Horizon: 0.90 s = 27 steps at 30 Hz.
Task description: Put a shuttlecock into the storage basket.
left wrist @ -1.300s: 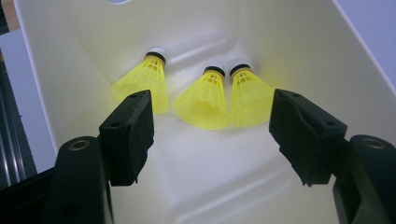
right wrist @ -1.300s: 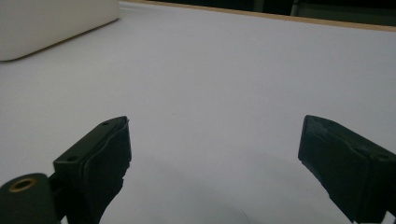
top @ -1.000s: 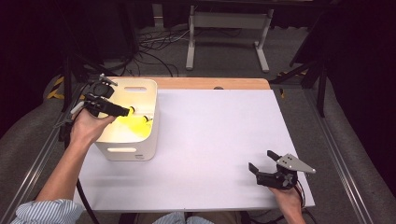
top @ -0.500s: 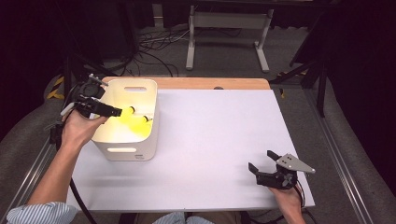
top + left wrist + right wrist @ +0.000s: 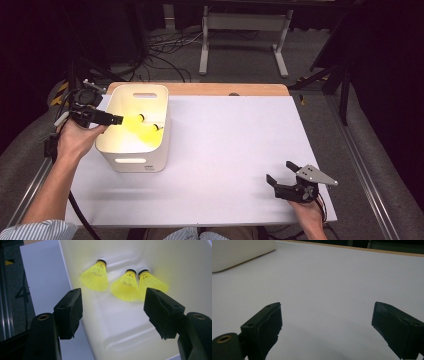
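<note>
Our left gripper (image 5: 113, 305) has its jaws spread wide with nothing between them; we see the three yellow shuttlecocks (image 5: 126, 286) beyond the pads, untouched. Our right gripper (image 5: 325, 326) is just as wide apart and empty, with bare white tabletop (image 5: 332, 282) between the jaws.

The shuttlecocks lie together on the floor of the white bin (image 5: 135, 155), corks pointing away from the left gripper, two of them touching and the third just beside. The bin stands at the left part of the table (image 5: 235, 150), close to its far wooden edge. Its near left wall runs between our left jaws, so one jaw sits outside the bin and the other over its inside.

In the high view our left hand (image 5: 75, 140) holds its gripper level at the bin's left rim, pointing across it. Our right hand (image 5: 307, 212) rests low at the table's near right corner, well apart from the bin, its gripper angled towards the table's middle.
</note>
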Tool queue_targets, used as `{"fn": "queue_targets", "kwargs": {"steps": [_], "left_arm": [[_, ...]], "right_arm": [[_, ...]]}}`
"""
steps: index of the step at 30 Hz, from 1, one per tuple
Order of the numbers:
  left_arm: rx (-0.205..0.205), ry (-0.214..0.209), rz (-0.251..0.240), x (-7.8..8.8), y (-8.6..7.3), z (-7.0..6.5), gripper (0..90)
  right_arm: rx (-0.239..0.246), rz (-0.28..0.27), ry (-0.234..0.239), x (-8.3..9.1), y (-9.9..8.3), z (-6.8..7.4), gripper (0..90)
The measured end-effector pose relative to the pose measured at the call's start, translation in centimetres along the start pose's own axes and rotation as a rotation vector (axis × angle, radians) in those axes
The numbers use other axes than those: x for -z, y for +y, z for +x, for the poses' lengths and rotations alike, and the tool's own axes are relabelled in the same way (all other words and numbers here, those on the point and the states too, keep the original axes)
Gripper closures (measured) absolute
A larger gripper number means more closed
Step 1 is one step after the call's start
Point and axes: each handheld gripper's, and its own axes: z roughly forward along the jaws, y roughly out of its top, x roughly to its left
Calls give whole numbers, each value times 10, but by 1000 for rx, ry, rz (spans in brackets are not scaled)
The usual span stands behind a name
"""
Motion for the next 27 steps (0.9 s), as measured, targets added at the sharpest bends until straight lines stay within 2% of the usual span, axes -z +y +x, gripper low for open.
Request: {"fn": "queue_targets", "kwargs": {"steps": [27], "left_arm": [[76, 6, -48, 10, -23, 28, 333]], "right_arm": [[-1, 0, -3, 1, 0, 0, 98]]}}
